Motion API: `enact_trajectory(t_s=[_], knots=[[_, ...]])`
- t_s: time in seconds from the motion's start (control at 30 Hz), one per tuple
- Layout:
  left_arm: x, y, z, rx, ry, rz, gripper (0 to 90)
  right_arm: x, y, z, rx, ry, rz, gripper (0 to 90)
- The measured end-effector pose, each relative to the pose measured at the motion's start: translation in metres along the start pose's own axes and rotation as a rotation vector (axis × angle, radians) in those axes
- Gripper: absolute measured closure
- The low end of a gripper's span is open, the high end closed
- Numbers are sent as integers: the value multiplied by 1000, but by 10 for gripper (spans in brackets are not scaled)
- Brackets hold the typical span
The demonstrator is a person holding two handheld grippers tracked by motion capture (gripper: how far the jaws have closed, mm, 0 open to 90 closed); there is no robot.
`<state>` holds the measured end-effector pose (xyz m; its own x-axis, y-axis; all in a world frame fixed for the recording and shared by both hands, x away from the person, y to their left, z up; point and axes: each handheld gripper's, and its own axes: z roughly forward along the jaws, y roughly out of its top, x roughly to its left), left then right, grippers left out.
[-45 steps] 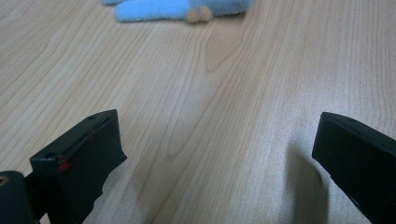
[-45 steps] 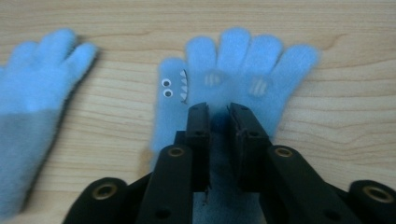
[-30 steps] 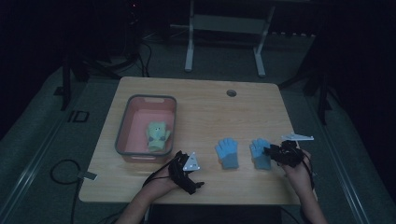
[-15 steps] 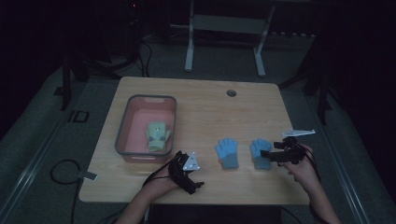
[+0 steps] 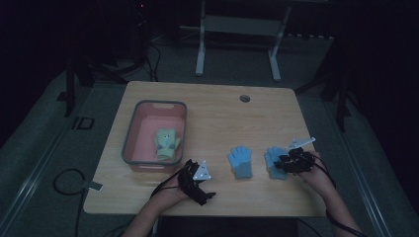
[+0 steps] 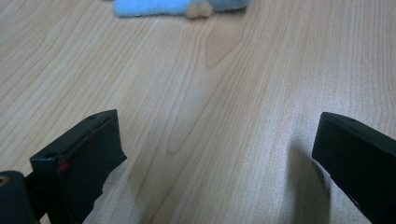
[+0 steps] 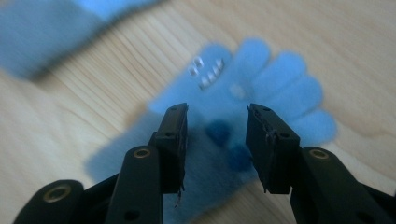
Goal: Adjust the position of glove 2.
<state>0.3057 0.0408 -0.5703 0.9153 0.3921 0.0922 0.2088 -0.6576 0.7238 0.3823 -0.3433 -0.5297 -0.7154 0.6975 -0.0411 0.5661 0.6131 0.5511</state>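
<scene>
A pale green glove [image 5: 166,144] lies in the pink bin [image 5: 129,143]. The left tongs [image 5: 198,183] rest spread over bare tabletop [image 5: 222,113]. The right tongs [image 7: 217,140] hover half-spread above the right blue glove [image 7: 261,98], beside its twin [image 5: 241,161]; a shallow bite may snag only fuzz and slip.

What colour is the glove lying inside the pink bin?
Pale green; the glove in the bin shows best in the high view.

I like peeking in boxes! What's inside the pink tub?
Inside the pink tub lies one pale green glove, fingers toward the near wall. Anything under that glove is covered, so I can't tell.
</scene>
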Motion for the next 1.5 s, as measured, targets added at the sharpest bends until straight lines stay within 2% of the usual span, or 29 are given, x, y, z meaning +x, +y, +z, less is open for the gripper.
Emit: enact_trajectory(t_s=[0.03, 0.1, 0.2, 0.23, 0.27, 0.3, 0.33, 0.4, 0.67, 0.8, 0.87, 0.93, 1.0, 1.1, 1.17, 1.37, 1.5], knots=[[0, 0, 0, -2, 1, 1, 19, 0, -1, 2, 17, -3, -7, 586], [0, 0, 0, -5, 0, 0, 19, 0, -1, 4, 12, 0, -11, 595], [0, 0, 0, -2, -2, 1, 19, 0, -2, 3, 15, 2, -8, 672], [0, 0, 0, -2, -2, 1, 19, 0, -2, 3, 15, 2, -8, 672], [0, 0, 0, 2, 0, 7, 19, 1, -2, 3, 13, -3, -1, 723], [0, 0, 0, 2, 0, 7, 19, 1, -2, 3, 13, -3, -1, 723], [-1, 0, 0, 1, 0, 4, 19, 1, -2, 3, 10, -8, 10, 790], [0, 0, 1, 4, -1, 4, 19, 1, -1, 4, 11, -20, 23, 814], [0, 0, 0, 3, 1, 11, 19, 1, 1, 2, 8, -24, 47, 839], [0, 0, 0, 0, -1, 3, 19, 2, 10, -11, -28, -37, 42, 842], [0, 0, 0, 1, -2, 8, 19, 4, 16, -18, -59, -29, 39, 842], [0, 0, 0, 3, -3, 8, 19, 6, 20, -22, -66, -28, 35, 842], [0, 0, 0, 2, -2, 9, 19, 14, 33, -32, -100, -18, 13, 842], [0, 0, 0, 3, -1, 11, 19, 20, 40, -36, -116, -15, -2, 842], [0, 1, 0, 1, -2, 11, 19, 28, 50, -39, -133, 5, -24, 842], [-1, 2, 1, 1, -1, 14, 19, 46, 67, -30, -137, 52, -64, 842], [-2, 1, -2, -11, -16, -4, 19, 59, 77, -20, -118, 74, -97, 842]])
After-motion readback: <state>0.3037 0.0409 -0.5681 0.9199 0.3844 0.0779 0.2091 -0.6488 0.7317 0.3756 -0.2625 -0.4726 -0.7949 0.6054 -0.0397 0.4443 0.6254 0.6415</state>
